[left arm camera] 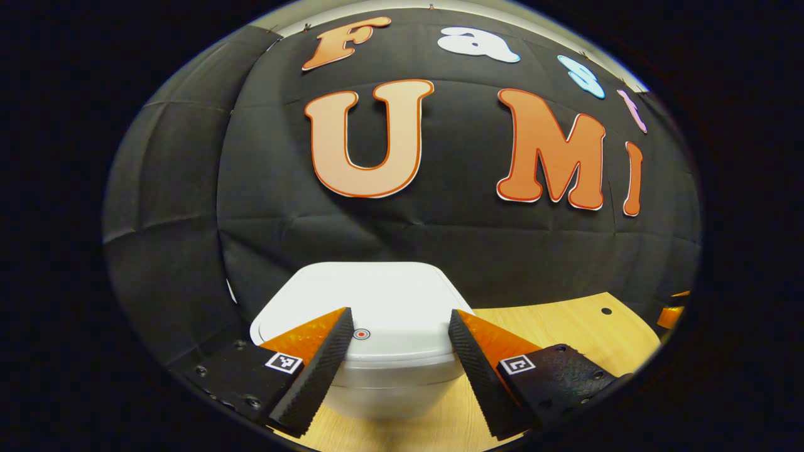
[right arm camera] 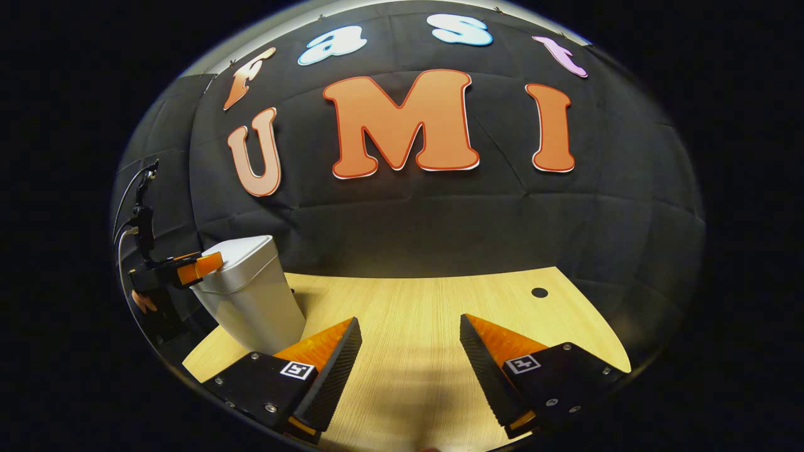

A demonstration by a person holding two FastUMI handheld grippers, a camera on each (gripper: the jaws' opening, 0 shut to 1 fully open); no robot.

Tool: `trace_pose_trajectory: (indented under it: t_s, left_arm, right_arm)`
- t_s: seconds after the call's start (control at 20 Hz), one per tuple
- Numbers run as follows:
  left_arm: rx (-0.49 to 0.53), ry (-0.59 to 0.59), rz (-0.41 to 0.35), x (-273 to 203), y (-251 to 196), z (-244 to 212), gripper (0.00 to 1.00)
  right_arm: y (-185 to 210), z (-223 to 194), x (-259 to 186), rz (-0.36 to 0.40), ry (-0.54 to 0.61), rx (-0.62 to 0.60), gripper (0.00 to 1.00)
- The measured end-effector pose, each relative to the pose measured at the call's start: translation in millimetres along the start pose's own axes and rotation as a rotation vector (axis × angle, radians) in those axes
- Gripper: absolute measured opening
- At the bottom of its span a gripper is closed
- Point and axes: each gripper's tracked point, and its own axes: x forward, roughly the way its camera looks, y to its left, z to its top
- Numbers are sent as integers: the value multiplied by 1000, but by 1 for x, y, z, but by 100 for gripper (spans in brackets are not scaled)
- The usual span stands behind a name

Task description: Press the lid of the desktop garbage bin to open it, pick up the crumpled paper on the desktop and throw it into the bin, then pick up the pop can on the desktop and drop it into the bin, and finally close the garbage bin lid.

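1. A staged recording booth, not a lived-in room: black cloth wall (right arm camera: pixel 440 226) hangs creased in panels right behind the desk
2. A pale wood-grain desktop (right arm camera: pixel 427 314) with a round cable hole (right arm camera: pixel 539 292), office-style
3. A small white desktop garbage bin (left arm camera: pixel 377 326) stands on it with its lid down, a household prop under bright indoor light
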Motion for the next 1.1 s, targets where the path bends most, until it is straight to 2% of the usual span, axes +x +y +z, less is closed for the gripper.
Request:
trace_pose_trajectory:
  t_s: [0.2,0.4,0.7,0.95,1.1]
  left_arm:
    - [25,-39,42,-9,3,13,96]
    - [-4,-122,47,-46,-5,44,95]
    - [-82,-222,-47,-99,-73,83,94]
    - [-93,-205,-153,-110,-136,73,95]
    - [-73,-206,-219,-113,-167,67,95]
  right_arm:
    - [2,6,-5,8,-17,-6,94]
    - [5,15,-10,15,-37,9,94]
    - [24,65,-22,27,-168,12,94]
    - [37,97,-35,4,-308,-28,94]
    - [37,96,-43,-13,-331,-55,94]
